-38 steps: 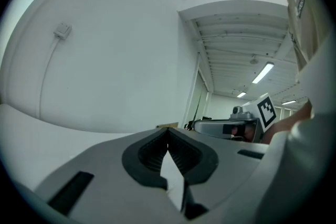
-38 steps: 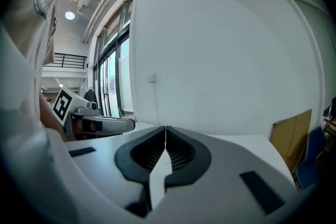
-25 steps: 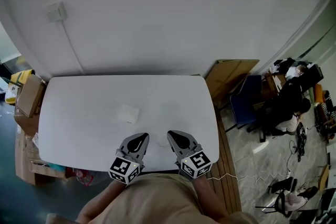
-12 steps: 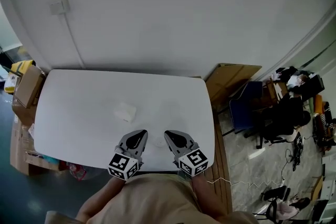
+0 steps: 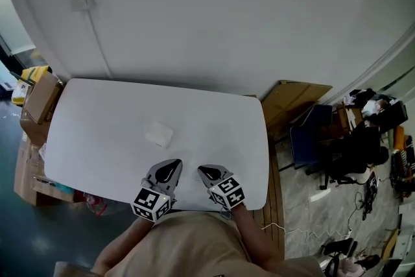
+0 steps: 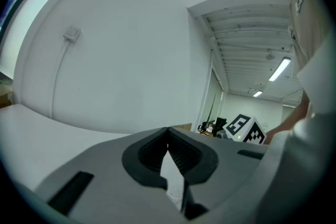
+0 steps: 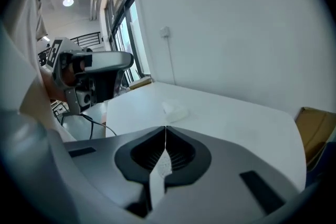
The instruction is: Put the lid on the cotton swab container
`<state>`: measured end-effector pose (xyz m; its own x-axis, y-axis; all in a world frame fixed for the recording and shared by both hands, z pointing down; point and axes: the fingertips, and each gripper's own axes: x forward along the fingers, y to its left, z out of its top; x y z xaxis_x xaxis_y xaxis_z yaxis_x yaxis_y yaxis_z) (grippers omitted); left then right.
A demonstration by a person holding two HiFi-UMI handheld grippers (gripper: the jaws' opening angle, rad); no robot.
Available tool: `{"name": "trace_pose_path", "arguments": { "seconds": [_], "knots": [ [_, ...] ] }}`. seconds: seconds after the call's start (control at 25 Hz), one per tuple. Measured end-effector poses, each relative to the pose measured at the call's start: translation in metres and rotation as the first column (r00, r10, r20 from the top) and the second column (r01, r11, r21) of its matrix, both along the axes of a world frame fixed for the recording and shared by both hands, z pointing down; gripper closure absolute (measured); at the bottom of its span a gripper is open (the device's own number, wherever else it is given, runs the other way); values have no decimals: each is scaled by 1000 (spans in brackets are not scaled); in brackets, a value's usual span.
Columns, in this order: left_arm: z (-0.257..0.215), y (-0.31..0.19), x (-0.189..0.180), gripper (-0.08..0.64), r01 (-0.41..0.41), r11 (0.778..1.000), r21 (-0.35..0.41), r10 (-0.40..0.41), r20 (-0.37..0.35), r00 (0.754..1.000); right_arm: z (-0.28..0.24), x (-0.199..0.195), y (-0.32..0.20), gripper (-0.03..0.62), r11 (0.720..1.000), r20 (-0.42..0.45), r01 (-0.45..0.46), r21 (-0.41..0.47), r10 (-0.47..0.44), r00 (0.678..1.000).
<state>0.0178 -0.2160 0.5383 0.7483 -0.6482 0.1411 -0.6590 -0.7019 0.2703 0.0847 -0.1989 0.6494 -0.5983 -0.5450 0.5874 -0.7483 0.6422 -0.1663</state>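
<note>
On the white desk lies one small pale thing, which I take for the cotton swab container. It sits a little left of the middle and well apart from both tools. In the right gripper view it shows as a low, whitish, perhaps translucent box. Whether its lid is already on it or lies elsewhere is too small to tell — I see no second piece on the desk. The left tongs and the right tongs hover side by side over the near edge of the desk, close to the person's body. Each pair of jaws is pressed together with nothing between them, as both gripper views show. I judge the container to be thin plastic: very light, stiff enough to keep its shape but easy to squeeze out of form. It also looks smooth, so it may slide on the desk when pushed from one side. It would be safer to hold it across two opposite side walls, low down, with gentle pressure. A lid is best taken by its edges and kept level — a tilted lid may jam on the rim.
</note>
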Motion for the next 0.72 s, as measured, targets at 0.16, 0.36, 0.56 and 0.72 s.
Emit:
{"name": "trace_pose_path", "arguments": {
  "seconds": [0.16,0.36,0.56,0.72],
  "knots": [
    [4,-1,1,546,8,1000,-14,-8,0,1000,16,-3,-1,575,998,-49,46,-36,-48,998],
    [6,-2,-4,546,18,1000,-17,-18,-8,1000,33,-10,5,575,992,-121,109,-60,-116,986],
    [9,-3,-12,546,24,999,-26,-24,-6,1000,45,-10,5,575,991,-96,73,-114,-84,992],
    [7,-4,-13,546,26,999,-25,-26,-9,1000,53,-7,6,575,988,-104,63,-141,-78,992]
  ]
}}
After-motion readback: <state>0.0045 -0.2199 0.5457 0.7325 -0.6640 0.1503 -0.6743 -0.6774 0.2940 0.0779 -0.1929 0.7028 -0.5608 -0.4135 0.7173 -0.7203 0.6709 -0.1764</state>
